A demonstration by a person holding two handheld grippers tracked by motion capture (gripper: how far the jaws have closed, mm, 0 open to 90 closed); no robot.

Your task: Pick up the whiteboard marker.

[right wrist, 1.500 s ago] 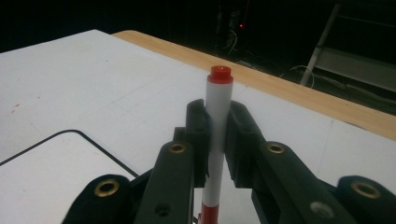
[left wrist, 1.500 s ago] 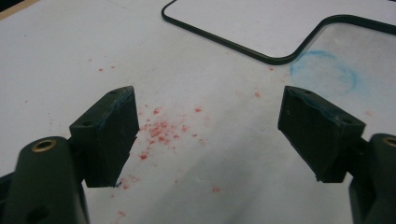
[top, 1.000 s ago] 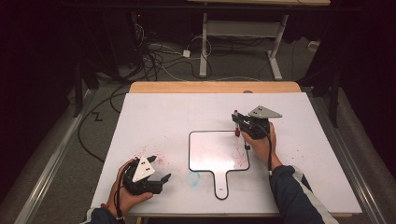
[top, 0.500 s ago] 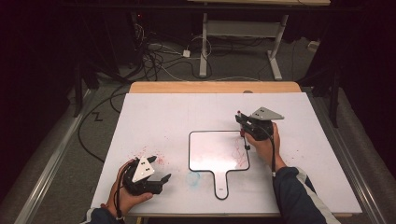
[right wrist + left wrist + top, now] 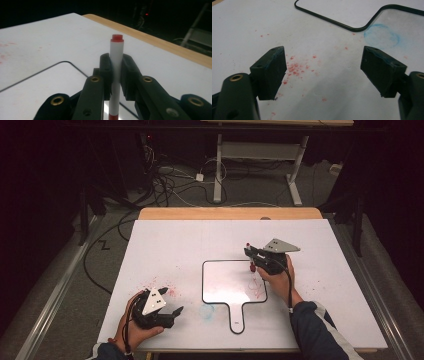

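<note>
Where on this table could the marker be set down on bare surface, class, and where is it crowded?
Free: the far strip of the table beyond the whiteboard, and the stretch between its left edge and the table's left side. Crowded: around the right gripper holding the marker, and the left gripper near corner.

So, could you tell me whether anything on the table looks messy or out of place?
Yes: red specks are scattered over the white table cover by the left gripper, and a smudged blue ring sits beside the whiteboard paddle.
</note>
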